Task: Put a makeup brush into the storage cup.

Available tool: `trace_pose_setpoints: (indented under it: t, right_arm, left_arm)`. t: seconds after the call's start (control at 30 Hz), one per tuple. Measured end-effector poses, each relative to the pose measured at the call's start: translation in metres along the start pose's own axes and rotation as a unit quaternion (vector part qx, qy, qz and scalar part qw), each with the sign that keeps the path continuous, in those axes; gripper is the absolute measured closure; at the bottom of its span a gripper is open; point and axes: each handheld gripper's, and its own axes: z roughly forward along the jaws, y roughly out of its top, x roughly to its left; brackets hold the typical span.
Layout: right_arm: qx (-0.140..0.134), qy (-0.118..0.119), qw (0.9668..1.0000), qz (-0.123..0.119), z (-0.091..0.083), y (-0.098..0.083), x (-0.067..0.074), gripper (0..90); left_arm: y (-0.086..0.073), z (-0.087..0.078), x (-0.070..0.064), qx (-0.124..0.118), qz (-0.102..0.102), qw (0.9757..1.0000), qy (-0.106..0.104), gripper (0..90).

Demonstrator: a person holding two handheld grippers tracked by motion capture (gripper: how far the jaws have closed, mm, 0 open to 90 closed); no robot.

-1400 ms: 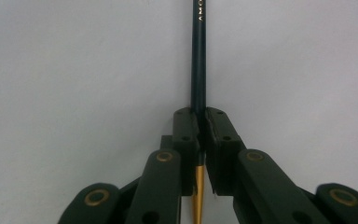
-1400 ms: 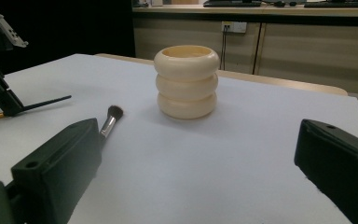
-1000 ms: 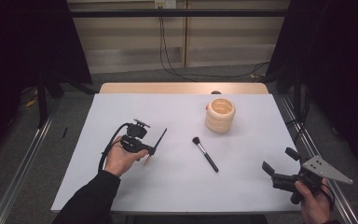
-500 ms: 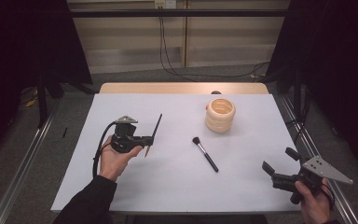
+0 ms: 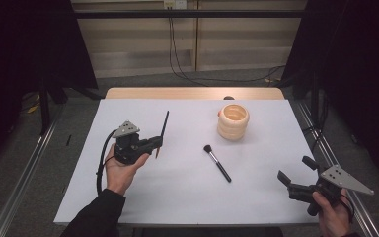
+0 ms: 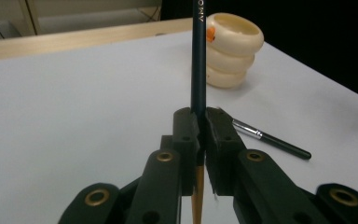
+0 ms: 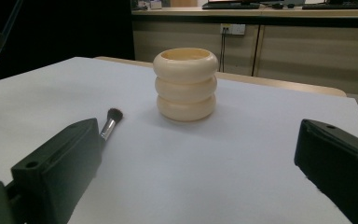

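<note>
My left gripper [image 5: 157, 144] is at the table's left, raised off the surface and shut on a dark pencil [image 5: 164, 127]. In the left gripper view the gripper [image 6: 200, 126] pinches the pencil [image 6: 198, 56] low on its shaft; its tan tip hangs below the jaws. The pencil [image 7: 0, 37] stands nearly upright. A cream ribbed cup [image 5: 233, 121] [image 6: 233, 51] [image 7: 185, 84] stands back right of centre. A black makeup brush [image 5: 217, 163] [image 6: 270, 139] [image 7: 111, 120] lies flat mid-table. My right gripper [image 5: 293, 169] [image 7: 196, 140] rests open at the front right corner, nothing between its jaws.
The table is covered in a white sheet [image 5: 187, 197], with a wooden strip [image 5: 192, 93] along its far edge. A small dark object [image 5: 229, 98] sits behind the cup. Metal rails run beside the table on both sides.
My left hand has risen and drifted slightly left with the pencil, which has swung from a lean to nearly upright. The right gripper, brush and cup have stayed put.
</note>
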Motion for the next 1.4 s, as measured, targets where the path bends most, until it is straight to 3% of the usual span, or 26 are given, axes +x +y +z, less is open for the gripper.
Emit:
trace_pose_setpoints:
  t: [0.2,0.3,0.33,0.37,0.57,0.67,0.7,0.77,0.83,0.9,1.0,1.03,1.1,1.13,1.17,1.3,1.4]
  right_arm:
    - [-0.004,0.004,1.0000,-0.002,0.000,0.000,-0.001,0.2]
    - [-0.004,0.004,1.0000,0.002,0.000,0.000,0.000,0.2]
    - [-0.005,0.005,1.0000,0.000,0.000,0.000,0.000,0.3]
    - [-0.005,0.005,1.0000,0.000,0.000,0.000,0.000,0.2]
    - [-0.006,0.003,1.0000,0.001,0.000,0.000,0.000,0.2]
    - [-0.007,0.004,1.0000,0.001,0.000,0.000,0.000,0.2]
    - [-0.007,0.004,1.0000,0.001,0.000,0.000,0.000,0.2]
    - [-0.006,0.005,1.0000,0.003,0.000,0.000,0.000,0.2]
    - [-0.006,0.004,1.0000,0.002,0.000,0.000,0.000,0.2]
    - [-0.006,0.003,1.0000,0.003,0.000,0.000,0.000,0.3]
    - [-0.005,0.007,1.0000,0.000,0.000,0.000,0.000,0.2]
    - [-0.005,0.008,1.0000,-0.002,0.000,0.000,0.000,0.3]
    - [-0.005,0.009,0.9999,-0.001,0.000,0.000,0.000,0.2]
    - [-0.006,0.006,1.0000,0.000,0.000,0.000,0.000,0.2]
    - [-0.007,0.006,1.0000,0.000,0.000,0.000,0.000,0.2]
    - [-0.006,0.009,0.9999,0.000,0.000,0.000,0.000,0.2]
    - [-0.007,0.011,0.9999,-0.001,0.000,0.000,0.000,0.3]
  left_arm:
    - [-0.003,-0.003,-0.005,-0.031,0.006,0.9995,-0.007,83.4]
    - [-0.003,-0.003,-0.007,-0.039,0.007,0.9992,-0.009,83.4]
    - [-0.003,-0.003,-0.007,-0.040,0.005,0.9990,-0.019,83.4]
    - [-0.003,-0.003,-0.008,-0.040,0.005,0.9991,-0.011,83.4]
    - [-0.002,-0.004,-0.013,-0.053,0.007,0.9984,-0.015,83.4]
    - [-0.001,-0.005,-0.015,-0.059,0.012,0.9979,-0.025,83.4]
    - [0.000,-0.004,-0.015,-0.065,0.008,0.9972,-0.037,83.4]
    - [0.000,-0.006,-0.018,-0.067,0.010,0.9975,-0.023,83.4]
    - [0.001,-0.006,-0.019,-0.073,0.007,0.9965,-0.041,83.4]
    - [0.002,-0.005,-0.022,-0.070,0.010,0.9968,-0.037,83.4]
    - [0.005,0.000,-0.027,-0.076,0.008,0.9954,-0.058,83.4]
    - [0.006,0.000,-0.030,-0.073,0.014,0.9957,-0.057,83.4]
    - [0.006,0.003,-0.033,-0.072,0.021,0.9943,-0.076,83.4]
    - [0.007,0.004,-0.037,-0.066,0.023,0.9953,-0.067,83.4]
    - [0.007,0.005,-0.037,-0.067,0.029,0.9940,-0.081,83.4]
    - [0.009,0.010,-0.046,-0.061,0.031,0.9939,-0.086,83.4]
    - [0.011,0.014,-0.051,-0.059,0.038,0.9926,-0.100,83.4]
